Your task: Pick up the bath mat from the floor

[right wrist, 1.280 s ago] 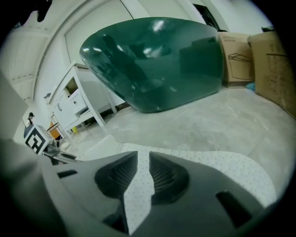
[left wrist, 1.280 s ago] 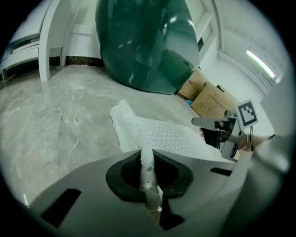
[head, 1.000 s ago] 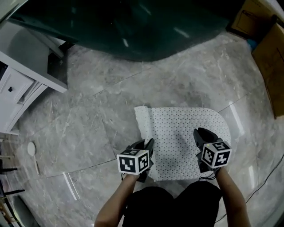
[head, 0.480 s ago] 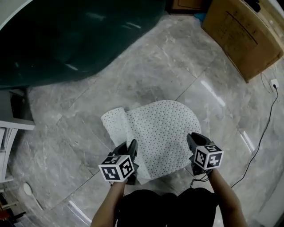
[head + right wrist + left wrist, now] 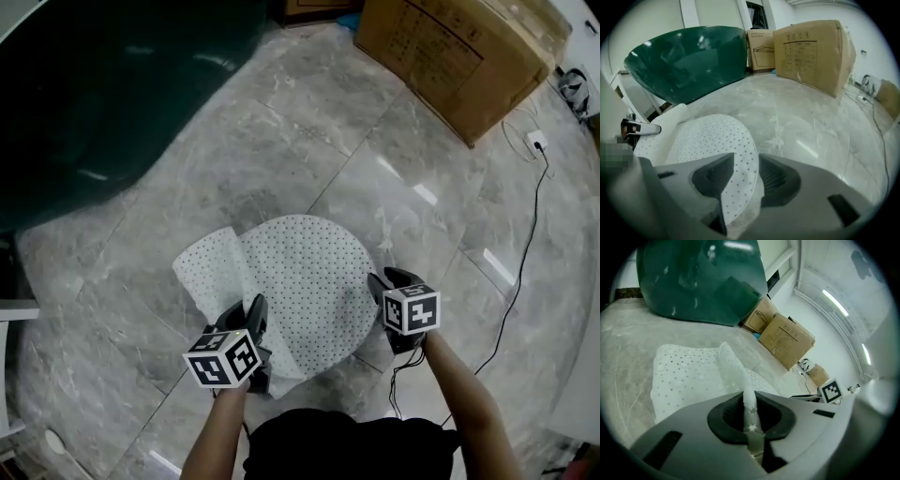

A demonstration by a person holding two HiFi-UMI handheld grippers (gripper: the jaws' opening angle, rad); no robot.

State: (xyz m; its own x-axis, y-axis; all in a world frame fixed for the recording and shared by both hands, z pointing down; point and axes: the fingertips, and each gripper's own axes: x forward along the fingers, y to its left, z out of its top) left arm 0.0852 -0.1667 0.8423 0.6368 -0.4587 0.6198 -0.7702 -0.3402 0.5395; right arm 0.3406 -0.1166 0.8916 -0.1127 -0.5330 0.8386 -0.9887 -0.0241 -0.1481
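The bath mat [image 5: 300,281] now sits further left, at centre frame. My left gripper [image 5: 254,317] pinches its lower corner, and my right gripper [image 5: 382,283] has just been opening its jaws, with the mat's edge loose between them.

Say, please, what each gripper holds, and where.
Left gripper: bath mat, pinched at its near edge. Right gripper: nothing; jaws have just been opening around the rim.

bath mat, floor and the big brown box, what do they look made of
Bath mat: looks like soft white fabric or thin foam, matte, dotted all over; it folds and drapes limply along its left side.
Floor: polished grey stone-look tile, marble or ceramic, with veining, joint lines and glossy light reflections.
Brown box: plain cardboard by its look, matte, with printed marks.
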